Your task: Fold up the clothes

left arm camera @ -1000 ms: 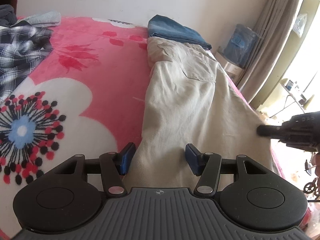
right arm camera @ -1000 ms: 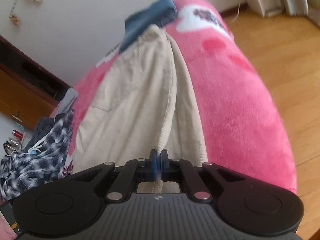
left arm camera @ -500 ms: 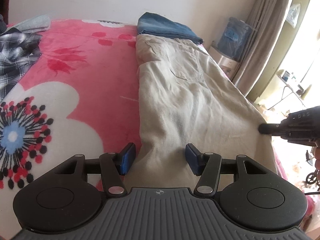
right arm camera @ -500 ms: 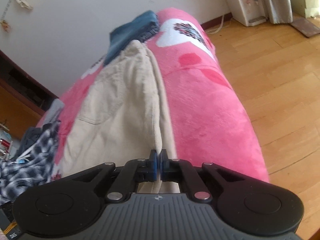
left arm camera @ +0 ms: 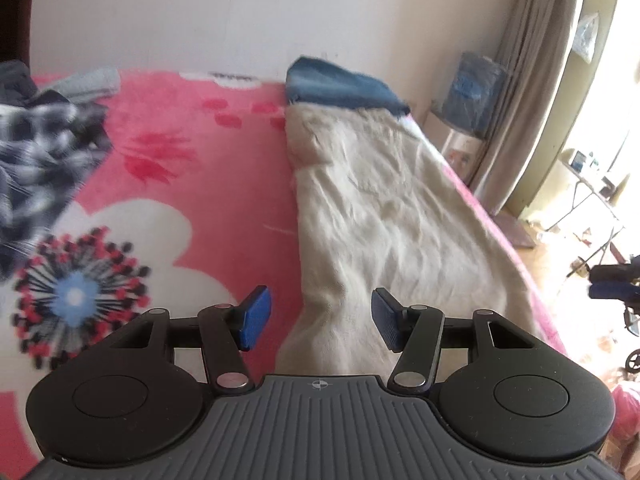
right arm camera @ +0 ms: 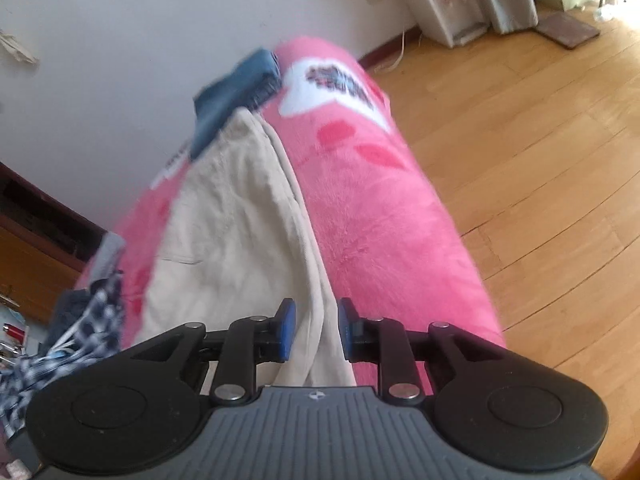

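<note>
Beige trousers [left arm camera: 384, 216] lie stretched along the right side of a pink flowered blanket [left arm camera: 192, 168]; they also show in the right wrist view [right arm camera: 232, 232]. My left gripper [left arm camera: 316, 318] is open above the trousers' near left edge, holding nothing. My right gripper [right arm camera: 316, 328] is open, its jaws either side of the trousers' right edge fold, not pinching it. It shows at the far right of the left wrist view [left arm camera: 612, 286], off the bed's edge.
Folded blue jeans [left arm camera: 340, 88] lie at the far end by the wall. A plaid shirt [left arm camera: 36, 160] is heaped at the left. A water dispenser [right arm camera: 444, 12] and curtain stand past the bed; wooden floor [right arm camera: 540, 180] lies to the right.
My right gripper has opened and let go of the trousers' edge, which has dropped onto the bed. Both grippers have drawn back a little; the left stays open.
</note>
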`<state>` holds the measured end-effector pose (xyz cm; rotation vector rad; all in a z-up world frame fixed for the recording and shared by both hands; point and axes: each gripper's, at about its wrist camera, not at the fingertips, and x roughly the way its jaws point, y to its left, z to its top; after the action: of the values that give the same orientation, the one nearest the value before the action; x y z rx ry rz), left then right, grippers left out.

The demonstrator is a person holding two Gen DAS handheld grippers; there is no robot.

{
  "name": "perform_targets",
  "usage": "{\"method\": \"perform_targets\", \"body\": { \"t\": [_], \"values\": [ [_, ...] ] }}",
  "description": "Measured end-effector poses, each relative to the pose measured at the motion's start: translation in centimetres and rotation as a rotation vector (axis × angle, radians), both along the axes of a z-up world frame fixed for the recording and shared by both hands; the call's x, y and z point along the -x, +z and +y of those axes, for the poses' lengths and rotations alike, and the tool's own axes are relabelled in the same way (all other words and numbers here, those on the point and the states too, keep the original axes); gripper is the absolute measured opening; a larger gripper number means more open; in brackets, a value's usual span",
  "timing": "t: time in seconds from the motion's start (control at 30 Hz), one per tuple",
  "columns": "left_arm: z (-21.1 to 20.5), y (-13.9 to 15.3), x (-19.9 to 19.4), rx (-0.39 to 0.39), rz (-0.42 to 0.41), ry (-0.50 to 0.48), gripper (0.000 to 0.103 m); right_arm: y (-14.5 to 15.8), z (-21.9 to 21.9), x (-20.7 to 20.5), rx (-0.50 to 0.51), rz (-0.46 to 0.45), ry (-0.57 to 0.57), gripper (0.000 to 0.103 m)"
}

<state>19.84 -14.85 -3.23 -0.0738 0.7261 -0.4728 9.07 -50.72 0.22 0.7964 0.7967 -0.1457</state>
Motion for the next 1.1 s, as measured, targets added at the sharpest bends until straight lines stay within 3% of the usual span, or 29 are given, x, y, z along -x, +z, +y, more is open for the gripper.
{"method": "perform_targets", "body": {
  "t": [0.17, 0.37, 0.53, 0.87, 1.1],
  "values": [
    [0.5, 1.5, 3.1, -0.01, -0.013, -0.017, 0.056, 2.7, 2.3, 5.9, -0.014, -0.017, 0.087, 0.027],
    [-0.9, 0.1, 6.8, -0.084, -0.004, -0.074, 0.056, -1.6, 8.3, 9.2, 0.003, 0.063, 0.188, 0.028],
    [-1.9, -0.7, 7.8, -0.123, -0.009, -0.095, 0.056, -4.5, 11.2, 9.2, 0.046, 0.074, 0.189, 0.028],
    [-2.5, -2.1, 8.1, -0.152, 0.012, -0.122, 0.056, -4.9, 12.2, 8.8, 0.008, 0.067, 0.23, 0.028],
    [-2.4, -2.7, 7.9, -0.142, 0.023, -0.122, 0.056, -4.8, 14.3, 7.3, 0.139, 0.118, 0.301, 0.028]
  ]
}}
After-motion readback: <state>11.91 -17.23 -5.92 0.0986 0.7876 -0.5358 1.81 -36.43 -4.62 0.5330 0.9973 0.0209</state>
